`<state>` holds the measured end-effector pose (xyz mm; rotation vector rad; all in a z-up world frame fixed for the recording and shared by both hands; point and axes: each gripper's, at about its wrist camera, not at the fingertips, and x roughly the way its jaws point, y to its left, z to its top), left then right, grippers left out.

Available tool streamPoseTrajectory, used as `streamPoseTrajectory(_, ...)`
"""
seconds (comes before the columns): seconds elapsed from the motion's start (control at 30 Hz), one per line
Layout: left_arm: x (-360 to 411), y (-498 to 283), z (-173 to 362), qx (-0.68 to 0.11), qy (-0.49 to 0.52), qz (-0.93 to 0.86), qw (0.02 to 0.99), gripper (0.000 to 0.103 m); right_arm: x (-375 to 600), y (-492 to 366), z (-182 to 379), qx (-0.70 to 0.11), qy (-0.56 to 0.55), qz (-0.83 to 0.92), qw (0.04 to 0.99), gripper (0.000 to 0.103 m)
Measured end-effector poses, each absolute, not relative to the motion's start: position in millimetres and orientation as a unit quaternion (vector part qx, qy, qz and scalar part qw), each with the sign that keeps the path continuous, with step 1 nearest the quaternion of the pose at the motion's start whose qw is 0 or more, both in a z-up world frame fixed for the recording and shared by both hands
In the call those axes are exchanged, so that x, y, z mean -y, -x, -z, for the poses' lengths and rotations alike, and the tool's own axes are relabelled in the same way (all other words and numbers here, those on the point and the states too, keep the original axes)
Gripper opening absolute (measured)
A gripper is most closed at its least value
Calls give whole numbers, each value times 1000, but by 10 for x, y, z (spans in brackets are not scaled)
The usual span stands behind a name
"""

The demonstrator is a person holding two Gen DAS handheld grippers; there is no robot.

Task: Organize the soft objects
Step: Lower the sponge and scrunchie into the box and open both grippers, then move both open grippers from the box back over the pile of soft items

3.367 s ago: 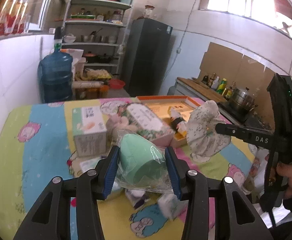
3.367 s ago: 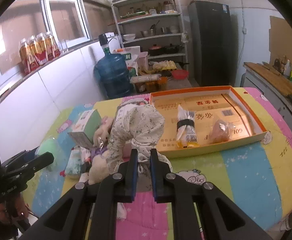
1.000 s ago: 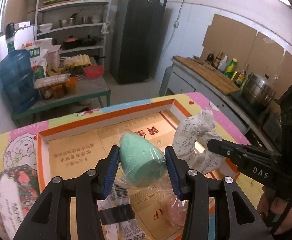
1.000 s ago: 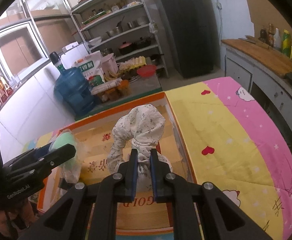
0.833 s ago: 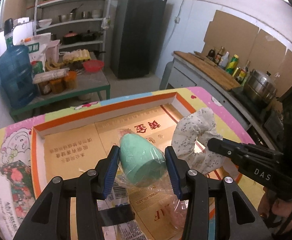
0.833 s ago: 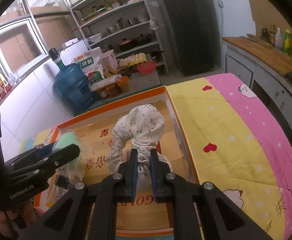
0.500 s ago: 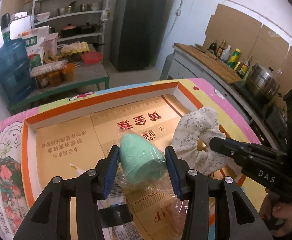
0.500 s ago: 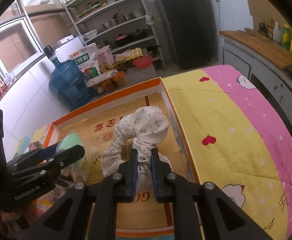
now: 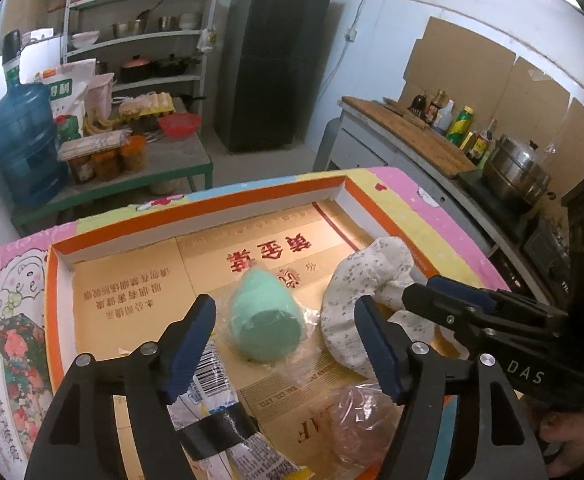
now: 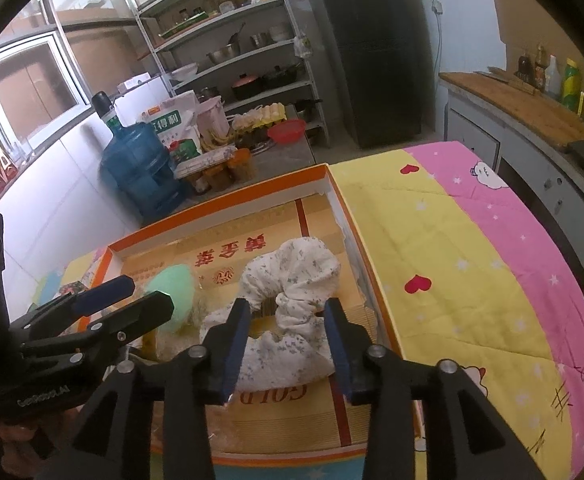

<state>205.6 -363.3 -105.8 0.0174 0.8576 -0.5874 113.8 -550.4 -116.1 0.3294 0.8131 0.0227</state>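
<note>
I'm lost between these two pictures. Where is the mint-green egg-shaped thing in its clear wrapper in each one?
Left wrist view: the mint-green egg-shaped thing lies centre frame in the orange-rimmed cardboard tray, between the opening left tongs, untouched.
Right wrist view: it sits left of centre, partly behind the left tongs.
Shared landmark: the white floral cloth bundle, just to its right in both.
</note>
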Motion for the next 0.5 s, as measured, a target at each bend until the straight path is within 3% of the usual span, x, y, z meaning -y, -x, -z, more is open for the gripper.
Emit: streamPoseTrajectory(0.5, 3469, -1895, 742, -381, -1, 293, 877, 76, 5414, -963, 957, -378, -162, 0, 911, 40)
